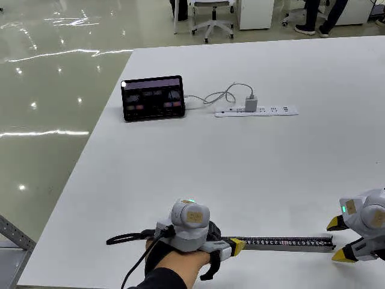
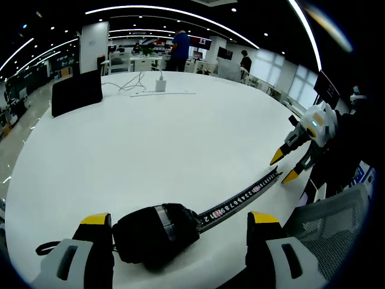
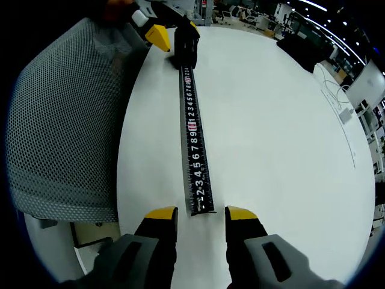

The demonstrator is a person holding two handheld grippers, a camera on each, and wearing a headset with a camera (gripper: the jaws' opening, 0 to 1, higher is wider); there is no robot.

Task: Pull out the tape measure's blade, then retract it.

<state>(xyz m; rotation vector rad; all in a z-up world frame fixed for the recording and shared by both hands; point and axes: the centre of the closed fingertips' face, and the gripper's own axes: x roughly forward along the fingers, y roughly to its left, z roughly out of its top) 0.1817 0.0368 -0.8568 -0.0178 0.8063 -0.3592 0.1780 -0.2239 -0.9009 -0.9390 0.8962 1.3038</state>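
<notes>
- Head view: the tape measure lies near the 6 o'clock edge of the white table, mostly covered by the left gripper. Its blade lies flat on the table and runs toward 3 o'clock, where its tip reaches the mouth of the right gripper. Since nothing looks pinched, I judge the spring could whip the blade back unchecked, or drag the light body across the table.
- Left gripper view: the jaws are spread wide. The black body sits between them, right against the 9 o'clock jaw, with a clear gap to the 3 o'clock jaw. This gripper is released, not clamped on anything. The blade leaves toward 2 o'clock. Nothing pins the body, so retracting from here would likely skid or twist it.
- Right gripper view: the jaws are parted, with the blade's end hook between the yellow tips and a gap on each side. This gripper holds nothing. The blade runs off toward 12 o'clock. If the jaws closed off-centre, they could knock the hook aside and buckle the blade.
</notes>
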